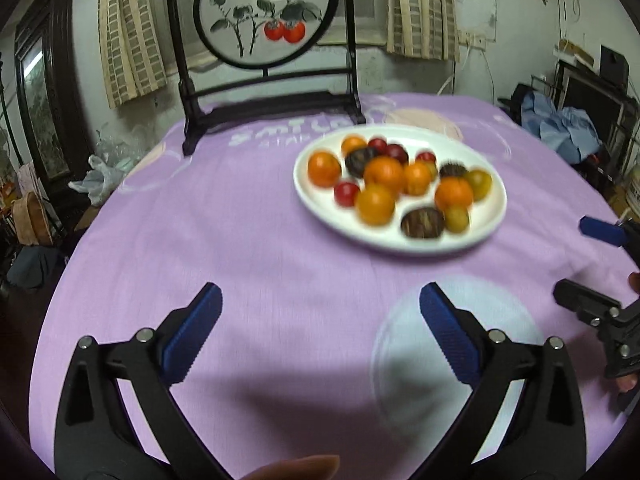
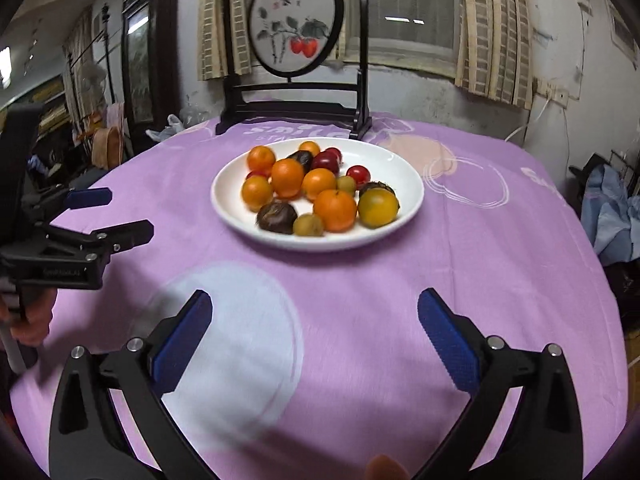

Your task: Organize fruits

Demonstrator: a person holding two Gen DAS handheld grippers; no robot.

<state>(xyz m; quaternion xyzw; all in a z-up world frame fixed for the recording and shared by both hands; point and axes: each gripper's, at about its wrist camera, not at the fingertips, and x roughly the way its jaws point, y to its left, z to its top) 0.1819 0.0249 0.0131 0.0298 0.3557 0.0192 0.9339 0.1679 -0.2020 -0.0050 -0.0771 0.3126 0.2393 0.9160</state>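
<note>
On the white plate (image 2: 404, 208) mid-table, mixed fruits (image 2: 316, 194) heaped touching: round, smooth, light, likely prone to rolling and bruising. Best pinched gently across the widest part, starting from outer pieces. Left gripper (image 1: 320, 334) and right gripper (image 2: 314, 338) both spread wide, empty, above the purple cloth (image 2: 360, 280).

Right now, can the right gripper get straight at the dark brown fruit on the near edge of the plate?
Probably yes. The right gripper is open and empty, the brown fruit sits at the plate's near rim, and only bare purple tablecloth lies between.
</note>
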